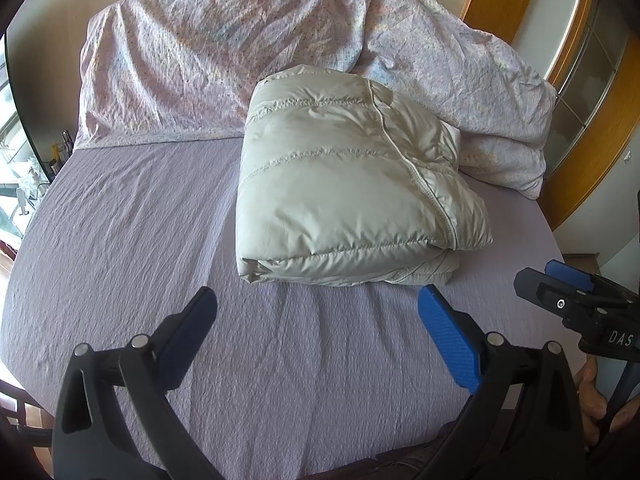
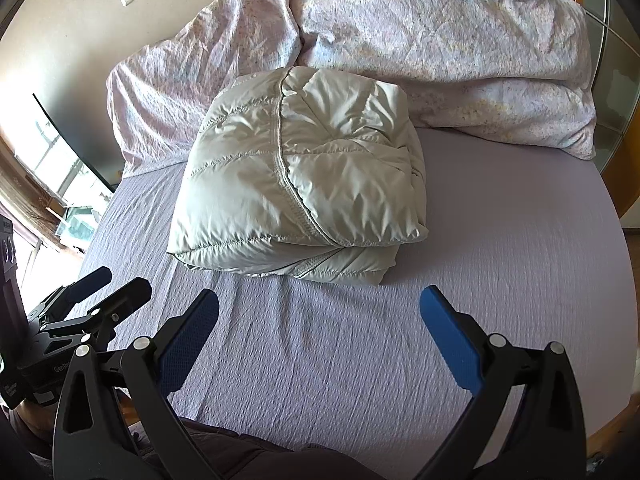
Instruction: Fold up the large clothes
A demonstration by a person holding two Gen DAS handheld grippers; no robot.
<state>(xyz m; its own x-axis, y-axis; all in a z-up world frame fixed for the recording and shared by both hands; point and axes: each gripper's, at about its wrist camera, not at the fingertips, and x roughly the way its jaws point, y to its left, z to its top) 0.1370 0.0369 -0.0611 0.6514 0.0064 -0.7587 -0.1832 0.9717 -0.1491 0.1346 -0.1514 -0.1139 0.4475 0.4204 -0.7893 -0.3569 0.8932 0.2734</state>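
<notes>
We hold the left gripper (image 1: 318, 304) and the right gripper (image 2: 320, 304) spread wide and empty above the lavender bed sheet (image 1: 132, 240), just short of the folded pale puffer jacket (image 1: 344, 184) lying before the crumpled floral duvet (image 1: 192, 64).

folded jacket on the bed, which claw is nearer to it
Neither clearly: both sit back from the folded jacket on its near side, open and empty. The left claw faces its near-left corner; the right claw faces its near edge, more toward the right.
</notes>
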